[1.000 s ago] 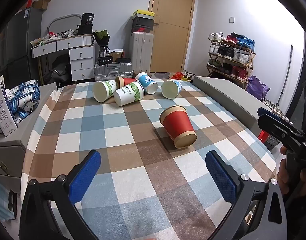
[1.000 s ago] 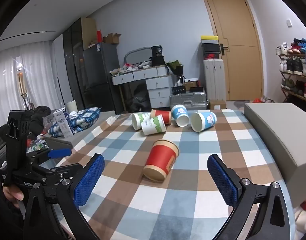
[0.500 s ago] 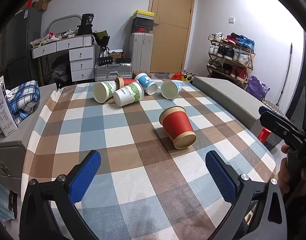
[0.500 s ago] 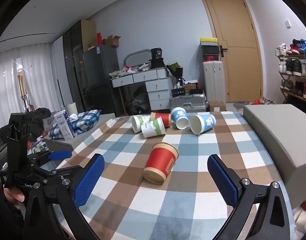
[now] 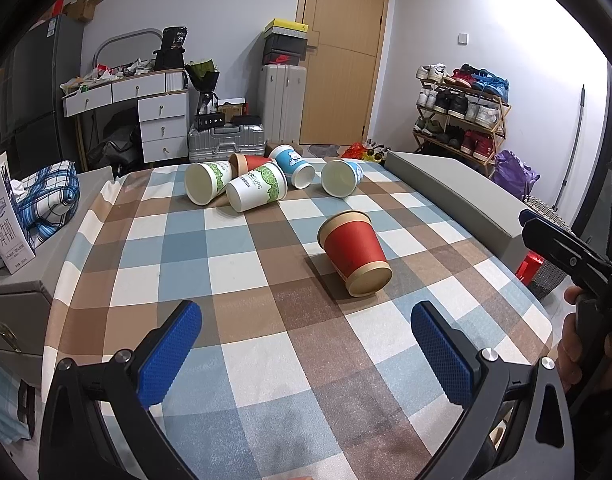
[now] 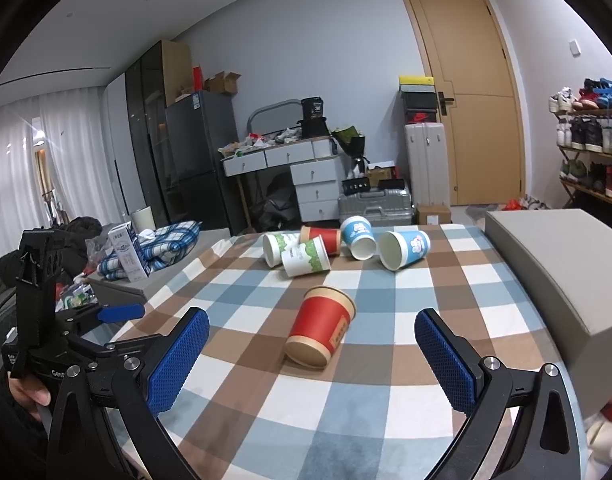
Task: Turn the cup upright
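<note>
The red paper cup [image 6: 321, 330] lies sideways; the right gripper [image 6: 311, 354] (wide open, holding nothing) should squeeze its middle softly.

Left gripper [image 5: 306, 344] and right gripper [image 6: 312, 354] both spread wide, empty.

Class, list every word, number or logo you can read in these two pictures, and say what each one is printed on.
"CUPS": end of a word on the green-and-white cup; its first letters are unclear.
"36": black bag on the desk.
Nike swoosh logo: red shoebox.
Milk carton: Chinese print, too blurred to read.
Blue cups: cartoon only, no words legible.
</note>
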